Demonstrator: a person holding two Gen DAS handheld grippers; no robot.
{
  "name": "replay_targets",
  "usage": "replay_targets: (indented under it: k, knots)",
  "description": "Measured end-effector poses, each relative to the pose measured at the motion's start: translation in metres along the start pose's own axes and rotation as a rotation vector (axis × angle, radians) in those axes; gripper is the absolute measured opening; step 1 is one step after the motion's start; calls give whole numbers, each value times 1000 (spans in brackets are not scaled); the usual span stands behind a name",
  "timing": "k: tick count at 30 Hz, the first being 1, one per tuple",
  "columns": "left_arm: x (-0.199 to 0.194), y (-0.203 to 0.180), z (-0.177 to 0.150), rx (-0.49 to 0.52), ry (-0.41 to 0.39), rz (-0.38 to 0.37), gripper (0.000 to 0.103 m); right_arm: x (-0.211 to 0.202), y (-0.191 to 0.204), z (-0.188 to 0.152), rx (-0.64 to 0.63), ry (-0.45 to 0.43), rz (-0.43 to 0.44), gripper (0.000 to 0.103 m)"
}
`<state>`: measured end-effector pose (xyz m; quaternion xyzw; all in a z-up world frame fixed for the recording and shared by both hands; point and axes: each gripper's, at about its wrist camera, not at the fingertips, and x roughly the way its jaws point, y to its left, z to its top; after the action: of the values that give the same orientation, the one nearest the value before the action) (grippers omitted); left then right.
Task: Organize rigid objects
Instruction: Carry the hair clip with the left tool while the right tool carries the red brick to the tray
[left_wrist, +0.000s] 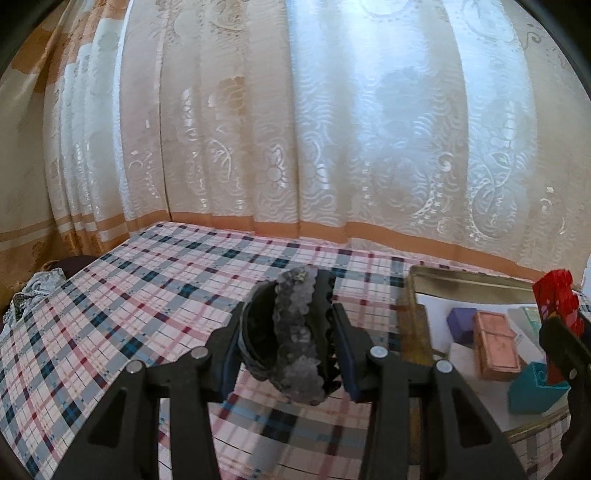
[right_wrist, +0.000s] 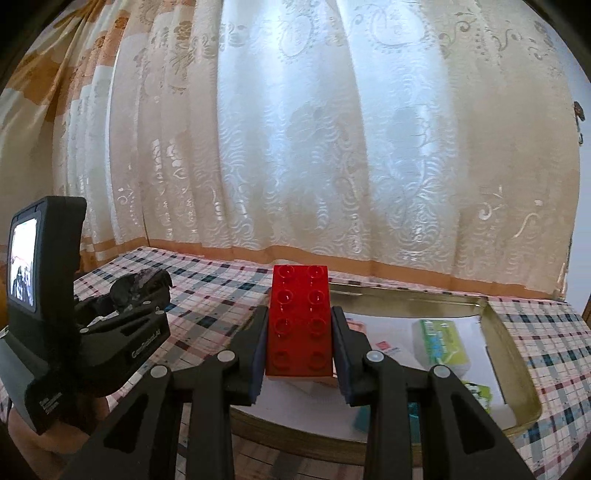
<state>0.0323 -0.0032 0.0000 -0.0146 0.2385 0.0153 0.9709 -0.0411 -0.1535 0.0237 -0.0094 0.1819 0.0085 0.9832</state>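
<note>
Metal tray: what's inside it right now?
Inside the metal tray: a purple block, a pink box, a teal block and a green-and-white packet on white lining. The held red brick hides part of the floor.

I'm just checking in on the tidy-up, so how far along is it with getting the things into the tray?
Done: the metal tray already holds a purple cube, a pink box, a teal block and a green packet. In hand: the right gripper clamps a red brick over the tray; the left gripper holds a dark hair clip above the checked tablecloth. Left: setting both down.
</note>
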Motion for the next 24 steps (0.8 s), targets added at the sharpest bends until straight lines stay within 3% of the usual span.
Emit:
replay_targets:
  k: [24]
  knots:
    - [-22, -52, -6, 32, -29, -44, 43, -27, -41, -7, -18, -23, -26, 34]
